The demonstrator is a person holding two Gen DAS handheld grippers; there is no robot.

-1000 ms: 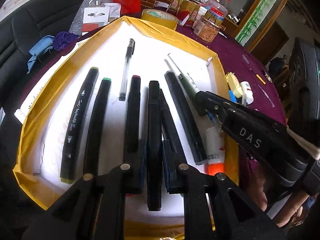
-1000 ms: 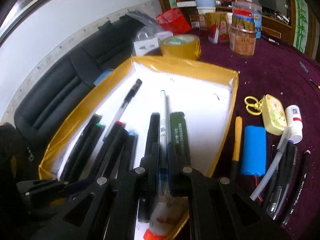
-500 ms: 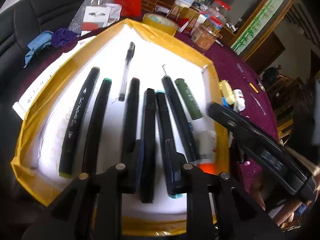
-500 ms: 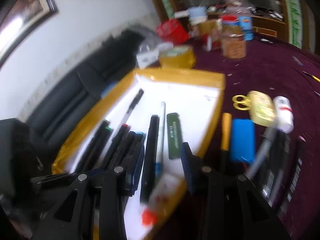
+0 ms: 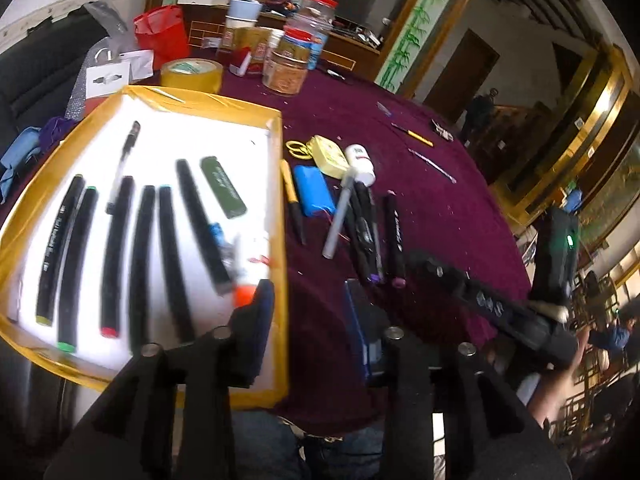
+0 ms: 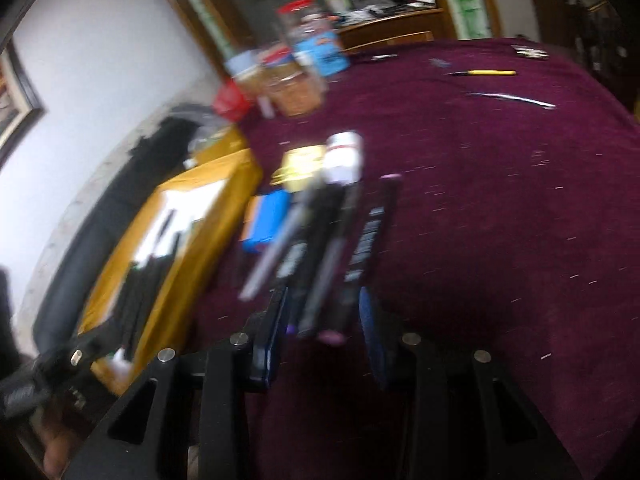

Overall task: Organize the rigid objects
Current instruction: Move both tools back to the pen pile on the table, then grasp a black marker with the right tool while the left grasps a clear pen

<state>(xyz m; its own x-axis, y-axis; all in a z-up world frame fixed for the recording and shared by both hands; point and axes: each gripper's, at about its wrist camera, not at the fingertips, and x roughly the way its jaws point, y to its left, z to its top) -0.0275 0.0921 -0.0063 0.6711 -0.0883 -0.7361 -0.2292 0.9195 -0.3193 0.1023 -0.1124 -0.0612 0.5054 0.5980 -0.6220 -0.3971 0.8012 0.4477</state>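
While your left gripper [image 5: 310, 320] hangs with its jaws spread wide and nothing between them, it straddles the right wall of the yellow-rimmed tray [image 5: 280, 184]: one finger is over the tray's near right corner, the other over bare maroon desk [image 5: 440, 184]. Inside the tray, six black markers [image 5: 144, 256] lie side by side along the left and middle, with a clear pen [image 5: 122, 168] farther back, a dark green lighter [image 5: 223, 187] to the right, and a white tube with an orange cap [image 5: 250, 264] close to the right wall. The tray's far half is bare white floor.

Your right gripper [image 6: 322, 332] is likewise parted and empty, low over the desk, with the near ends of the loose markers [image 6: 360, 248] lying between its fingers. Just left of them lie a grey pen [image 6: 276, 248] and a blue battery pack [image 6: 266, 220]; that view is blurred. Right of the loose markers the desk is open cloth up to a yellow pen [image 6: 484, 73] at the far side.
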